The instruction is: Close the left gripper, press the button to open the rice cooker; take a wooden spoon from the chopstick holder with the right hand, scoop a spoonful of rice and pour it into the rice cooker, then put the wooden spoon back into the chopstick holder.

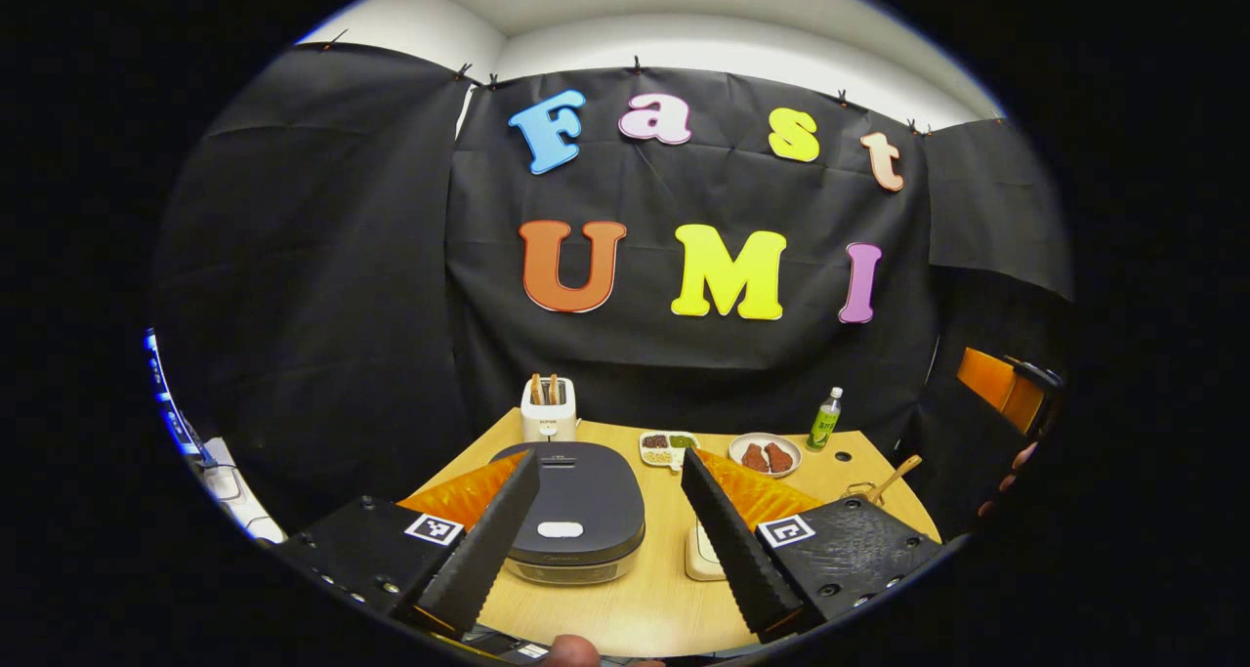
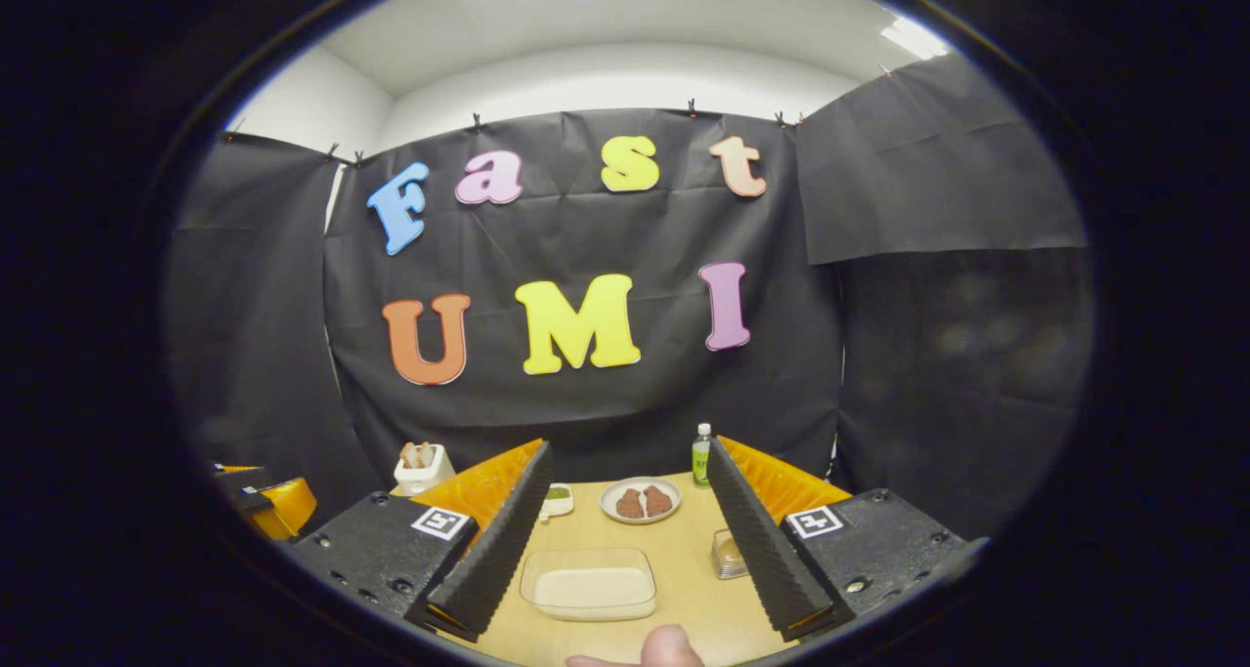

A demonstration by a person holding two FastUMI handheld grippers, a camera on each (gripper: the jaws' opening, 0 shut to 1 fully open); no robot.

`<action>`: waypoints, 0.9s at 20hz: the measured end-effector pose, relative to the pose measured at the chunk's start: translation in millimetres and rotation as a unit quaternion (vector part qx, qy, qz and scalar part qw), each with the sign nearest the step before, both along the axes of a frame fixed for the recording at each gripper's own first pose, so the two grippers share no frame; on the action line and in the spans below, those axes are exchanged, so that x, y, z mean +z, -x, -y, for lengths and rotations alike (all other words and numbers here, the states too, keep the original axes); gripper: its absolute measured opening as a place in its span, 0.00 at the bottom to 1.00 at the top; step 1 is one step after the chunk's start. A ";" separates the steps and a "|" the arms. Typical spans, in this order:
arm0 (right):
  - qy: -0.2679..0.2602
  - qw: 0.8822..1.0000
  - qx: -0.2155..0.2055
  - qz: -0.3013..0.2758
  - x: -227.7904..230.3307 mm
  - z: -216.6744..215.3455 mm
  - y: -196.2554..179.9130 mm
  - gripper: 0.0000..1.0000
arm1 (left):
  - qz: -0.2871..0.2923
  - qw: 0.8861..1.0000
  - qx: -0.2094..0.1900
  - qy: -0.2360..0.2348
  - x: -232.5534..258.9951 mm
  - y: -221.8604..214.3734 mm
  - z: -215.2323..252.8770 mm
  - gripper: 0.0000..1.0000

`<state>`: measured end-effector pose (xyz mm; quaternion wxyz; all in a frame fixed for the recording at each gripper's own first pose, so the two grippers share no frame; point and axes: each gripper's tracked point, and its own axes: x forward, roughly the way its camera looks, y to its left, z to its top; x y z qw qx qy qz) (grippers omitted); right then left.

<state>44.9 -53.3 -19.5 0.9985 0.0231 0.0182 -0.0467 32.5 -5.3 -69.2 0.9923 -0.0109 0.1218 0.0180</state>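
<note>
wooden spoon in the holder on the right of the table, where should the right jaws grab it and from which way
Probably the upper end of the light wooden spoon's handle, approached from above: it leans up out of the small wire chopstick holder, so that end stands free. The bowl end is hidden inside.

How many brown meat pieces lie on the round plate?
2: both pieces sit side by side on the round plate, left piece and right piece, beside the green bottle. None looks hidden.
</note>
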 end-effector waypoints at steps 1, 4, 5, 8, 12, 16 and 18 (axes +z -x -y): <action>-0.001 1.000 -0.001 0.000 0.2 3.4 -5.0 1.00 | -0.011 1.000 0.002 0.001 -6.3 -4.7 -1.2 0.94; -0.004 1.000 -0.003 -0.001 -4.2 11.6 -18.5 1.00 | -0.060 0.998 0.001 0.010 -32.9 -18.5 -3.6 0.94; -0.006 1.000 -0.002 -0.004 -6.7 13.5 -23.6 1.00 | -0.078 0.997 0.003 0.011 -42.7 -21.2 -4.9 0.94; -0.010 1.000 0.003 -0.020 -18.6 18.7 -38.7 1.00 | -0.121 0.992 0.015 -0.002 -65.2 -31.8 -15.1 0.94; -0.017 0.999 0.007 -0.039 -30.2 27.6 -56.9 1.00 | -0.181 0.983 0.020 0.011 -96.8 -47.9 -21.3 0.61; -0.018 0.999 0.007 -0.045 -36.1 37.8 -70.7 1.00 | -0.237 0.971 0.026 0.036 -121.5 -58.5 -29.4 0.43; -0.017 0.999 0.002 -0.045 -38.9 46.0 -76.3 1.00 | -0.256 0.964 0.035 0.060 -135.3 -66.3 -34.4 0.08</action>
